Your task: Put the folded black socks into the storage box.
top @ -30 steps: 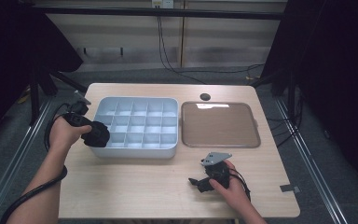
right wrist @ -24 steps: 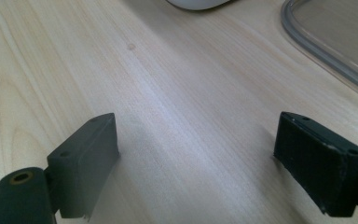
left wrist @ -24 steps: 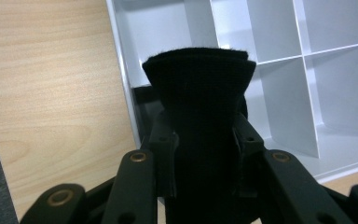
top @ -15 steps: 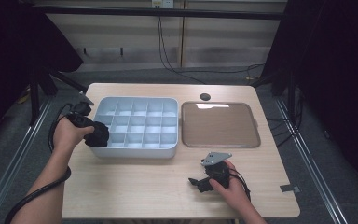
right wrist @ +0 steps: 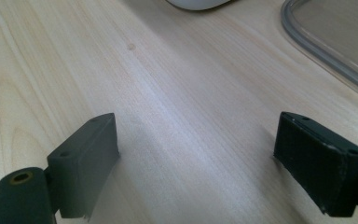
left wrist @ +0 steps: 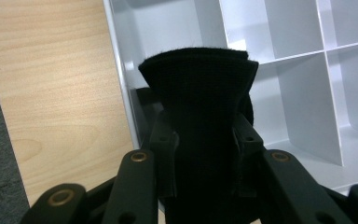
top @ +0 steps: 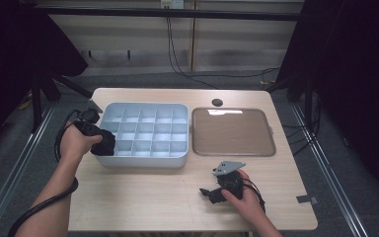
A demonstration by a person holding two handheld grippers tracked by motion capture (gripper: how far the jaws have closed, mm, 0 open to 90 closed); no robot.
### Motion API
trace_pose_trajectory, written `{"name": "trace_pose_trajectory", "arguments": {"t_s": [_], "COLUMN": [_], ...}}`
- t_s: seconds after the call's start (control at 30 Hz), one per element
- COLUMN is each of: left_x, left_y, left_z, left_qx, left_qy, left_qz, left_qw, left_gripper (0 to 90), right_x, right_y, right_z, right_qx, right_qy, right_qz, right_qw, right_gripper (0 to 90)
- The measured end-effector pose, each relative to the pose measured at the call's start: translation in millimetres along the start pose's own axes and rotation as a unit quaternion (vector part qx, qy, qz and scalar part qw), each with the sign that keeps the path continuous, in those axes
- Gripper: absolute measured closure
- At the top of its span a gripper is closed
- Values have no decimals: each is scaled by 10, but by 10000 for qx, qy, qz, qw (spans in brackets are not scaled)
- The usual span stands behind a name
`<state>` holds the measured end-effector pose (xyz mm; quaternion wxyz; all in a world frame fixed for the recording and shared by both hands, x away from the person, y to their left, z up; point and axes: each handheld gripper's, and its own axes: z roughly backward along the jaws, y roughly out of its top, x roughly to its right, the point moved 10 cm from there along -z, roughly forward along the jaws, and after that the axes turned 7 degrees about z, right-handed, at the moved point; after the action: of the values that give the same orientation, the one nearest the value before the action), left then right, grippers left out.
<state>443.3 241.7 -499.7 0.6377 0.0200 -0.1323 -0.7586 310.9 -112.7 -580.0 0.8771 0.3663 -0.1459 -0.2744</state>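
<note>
A white box (top: 143,160) divided into several compartments lies at the middle left of the table. My left gripper (top: 103,144) is at the box's left edge, shut on a folded piece of black cloth (left wrist: 198,107). In the left gripper view the cloth stands up between the jaws, over the box's (left wrist: 307,70) outermost compartments. My right gripper (top: 208,193) rests low on the table near the front edge. Its jaws are wide apart (right wrist: 196,158), with only bare wood between them.
A clear, flat lid (top: 233,131) lies to the right of the box, and its rim (right wrist: 335,42) shows in the right gripper view. A small dark round spot (top: 217,102) lies behind it. The table edge runs close behind the left hand.
The left hand has shifted very slightly at the box's left edge, still gripping the cloth. The right hand has not moved.
</note>
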Motion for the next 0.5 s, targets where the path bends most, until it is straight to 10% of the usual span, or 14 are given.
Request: {"name": "trace_pose_trajectory", "arguments": {"t_s": [0.5], "left_x": [8], "left_y": [-27], "left_z": [-59], "left_qx": [-68], "left_qy": [139], "left_qz": [17], "left_qw": [9999], "left_gripper": [684], "right_x": [1], "right_y": [1], "right_z": [-1], "right_qx": [6], "right_qy": [3], "right_qz": [7], "right_qw": [10000], "right_gripper": [129]}}
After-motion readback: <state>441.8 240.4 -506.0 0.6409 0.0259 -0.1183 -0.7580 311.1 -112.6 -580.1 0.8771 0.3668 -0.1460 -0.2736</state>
